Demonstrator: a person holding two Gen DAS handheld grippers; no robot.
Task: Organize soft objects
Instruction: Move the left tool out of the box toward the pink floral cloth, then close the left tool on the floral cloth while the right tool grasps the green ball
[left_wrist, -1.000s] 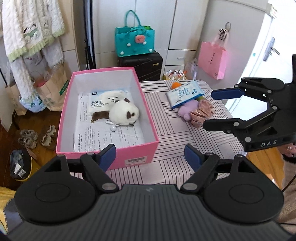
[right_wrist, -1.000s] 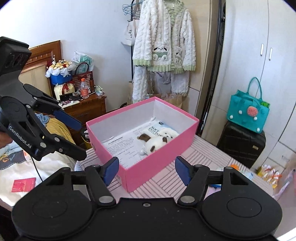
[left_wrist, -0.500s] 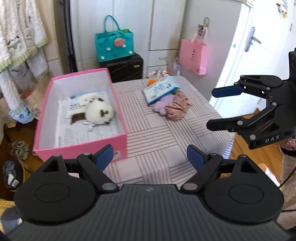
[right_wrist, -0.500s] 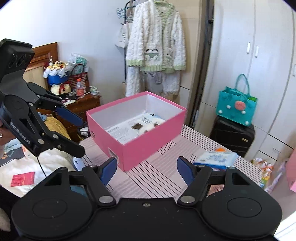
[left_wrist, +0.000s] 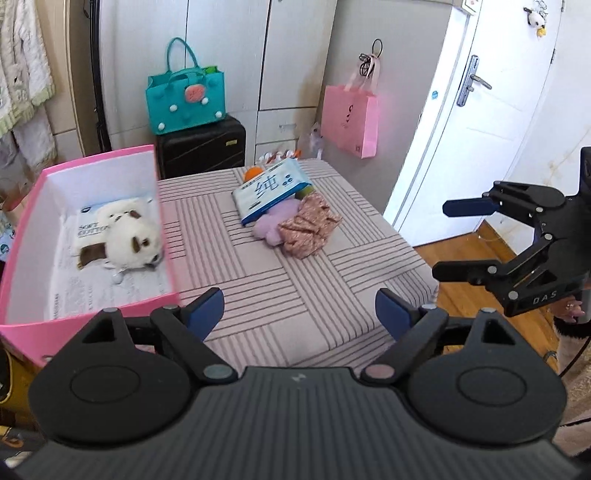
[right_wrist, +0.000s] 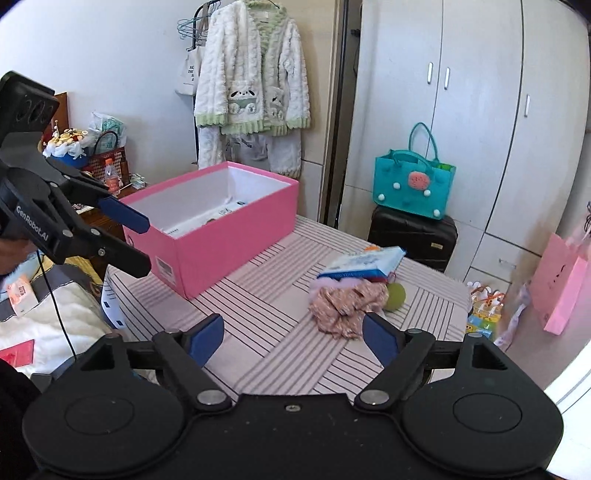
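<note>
Table count: one pink box (left_wrist: 88, 321), holding one white plush toy (left_wrist: 127, 240) and one tissue pack (left_wrist: 86, 227); loose on the striped table (left_wrist: 295, 280) one blue wipes pack (left_wrist: 271, 190), one purple plush piece (left_wrist: 273, 223), one pink scrunched cloth (left_wrist: 308, 229), one green ball (right_wrist: 394, 296), one orange item (left_wrist: 253, 172). Around the room: one teal tote (left_wrist: 184, 99), one black suitcase (left_wrist: 201, 147), one pink paper bag (left_wrist: 351, 120), one fleece robe (right_wrist: 251, 70). Two grippers, left (left_wrist: 295, 314) and right (right_wrist: 293, 334).

both wrist views overlook one striped table (left_wrist: 295, 280).
</note>
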